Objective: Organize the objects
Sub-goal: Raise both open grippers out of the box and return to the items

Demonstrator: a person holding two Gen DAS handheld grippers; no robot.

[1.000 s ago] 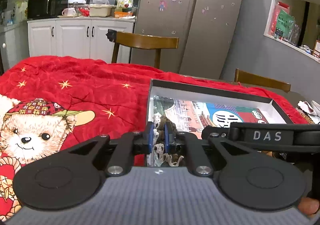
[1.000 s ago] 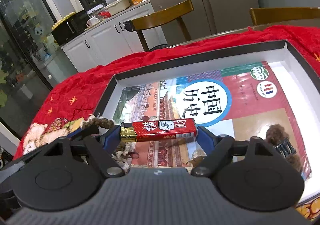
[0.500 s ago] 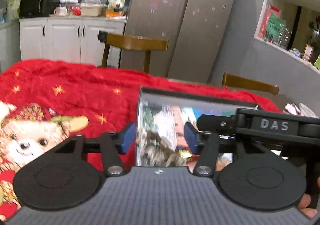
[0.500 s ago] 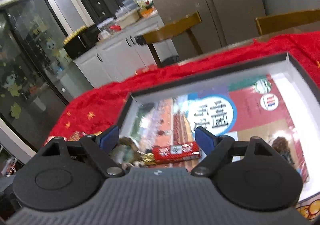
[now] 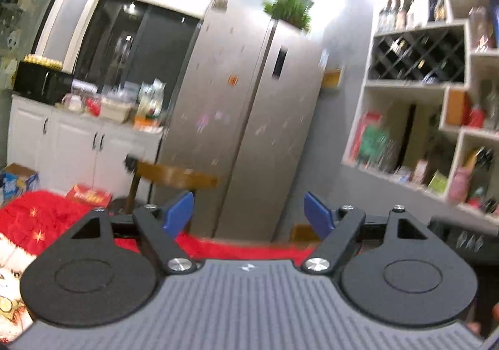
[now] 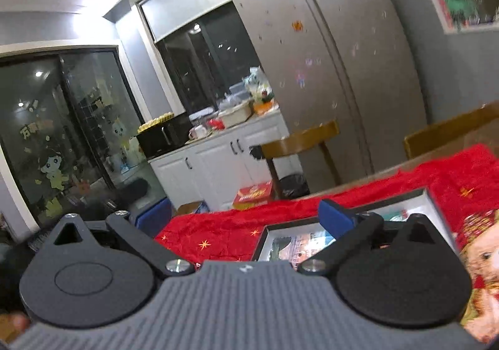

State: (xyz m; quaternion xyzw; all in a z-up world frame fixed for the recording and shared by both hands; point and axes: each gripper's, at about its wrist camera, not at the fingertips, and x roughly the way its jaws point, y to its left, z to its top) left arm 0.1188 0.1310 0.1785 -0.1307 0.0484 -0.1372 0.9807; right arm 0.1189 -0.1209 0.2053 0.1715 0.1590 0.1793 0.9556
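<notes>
My left gripper (image 5: 249,213) is raised and points level across the room; its jaws are opening and nothing is between the blue pads (image 5: 177,213). My right gripper (image 6: 246,216) tilts slightly down, its jaws opening wide and empty. Below it the shallow black-rimmed box (image 6: 315,222) lies on the red tablecloth (image 6: 230,234), with a printed book cover (image 6: 299,245) showing inside it. The red lighter and the brown hair tie are hidden behind the gripper body. The left wrist view shows only a strip of red tablecloth (image 5: 46,219).
Wooden chairs (image 6: 299,138) stand at the table's far side, before a large steel fridge (image 5: 249,107). White cabinets with a cluttered counter (image 6: 224,150) are on the left, wall shelves (image 5: 436,94) on the right. A bear picture (image 6: 480,256) is printed on the cloth.
The left gripper let go of the brown hair tie, the right let go of the red lighter into the box. Both opened wide, rose and tilted up away from the box.
</notes>
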